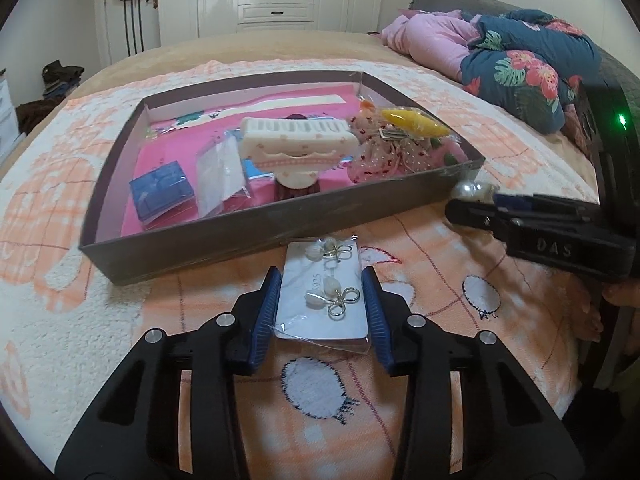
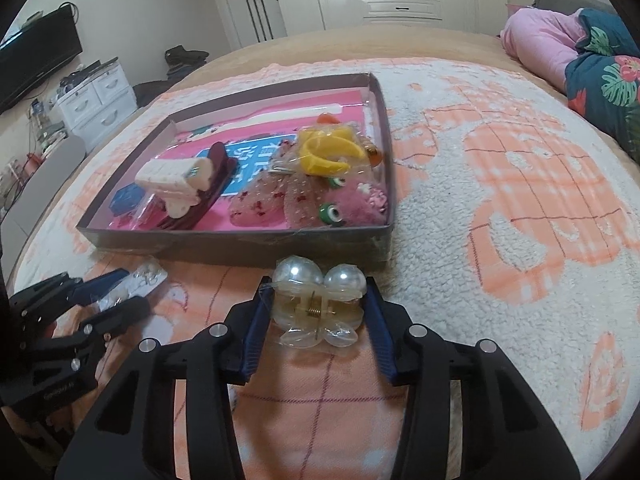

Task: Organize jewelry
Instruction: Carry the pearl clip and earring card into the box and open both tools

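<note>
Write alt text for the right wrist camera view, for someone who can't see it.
The right gripper, jaws closed on a clear plastic hair claw clip topped with two large pearls, is above an orange-and-white blanket. Just beyond sits a shallow dark cardboard tray of hair accessories.

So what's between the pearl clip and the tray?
In the right wrist view, only a bare strip of blanket lies between the pearl clip and the tray.

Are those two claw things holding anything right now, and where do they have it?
The left gripper grips an earring card by its long side edges. The right gripper grips a pearl hair clip by its two ends.
</note>
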`<control>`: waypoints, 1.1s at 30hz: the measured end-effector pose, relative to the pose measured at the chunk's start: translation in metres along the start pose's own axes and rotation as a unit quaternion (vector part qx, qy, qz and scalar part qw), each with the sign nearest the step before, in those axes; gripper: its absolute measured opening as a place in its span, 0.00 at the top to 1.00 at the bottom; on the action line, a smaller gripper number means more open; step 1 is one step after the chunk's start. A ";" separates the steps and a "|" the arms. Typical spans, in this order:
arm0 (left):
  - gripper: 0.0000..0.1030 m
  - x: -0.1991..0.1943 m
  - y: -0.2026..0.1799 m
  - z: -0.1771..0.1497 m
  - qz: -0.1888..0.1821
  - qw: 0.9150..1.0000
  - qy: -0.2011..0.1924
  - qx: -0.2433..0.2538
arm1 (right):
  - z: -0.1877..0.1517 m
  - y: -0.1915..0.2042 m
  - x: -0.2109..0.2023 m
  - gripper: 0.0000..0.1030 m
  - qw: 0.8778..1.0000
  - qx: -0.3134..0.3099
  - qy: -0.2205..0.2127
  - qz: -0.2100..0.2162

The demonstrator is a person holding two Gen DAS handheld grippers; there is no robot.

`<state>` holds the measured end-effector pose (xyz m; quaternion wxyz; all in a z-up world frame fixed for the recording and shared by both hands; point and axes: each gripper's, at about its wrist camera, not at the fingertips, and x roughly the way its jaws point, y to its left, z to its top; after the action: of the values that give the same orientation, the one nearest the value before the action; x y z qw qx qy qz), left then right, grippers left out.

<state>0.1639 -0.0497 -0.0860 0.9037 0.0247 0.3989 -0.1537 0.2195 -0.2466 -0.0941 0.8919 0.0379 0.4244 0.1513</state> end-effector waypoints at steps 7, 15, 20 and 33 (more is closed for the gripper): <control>0.69 -0.026 0.019 0.008 -0.004 0.999 -0.025 -0.037 | -0.008 0.021 -0.011 0.58 0.999 -0.027 -0.001 0.029; 0.69 -0.052 0.037 0.018 0.014 0.996 -0.063 -0.060 | -0.010 0.050 -0.026 0.58 0.996 -0.048 -0.010 0.073; 0.69 -0.061 0.051 0.023 0.024 0.994 -0.081 -0.076 | -0.007 0.063 -0.034 0.58 0.994 -0.059 -0.025 0.090; 0.69 -0.059 0.073 0.039 0.041 0.989 -0.100 -0.097 | 0.023 0.068 -0.034 0.58 0.993 -0.077 -0.059 0.067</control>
<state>0.1759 0.0284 -0.0225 0.9426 -0.0622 0.3185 -0.0790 0.2008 -0.1905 -0.0409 0.9035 0.0066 0.3551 0.2399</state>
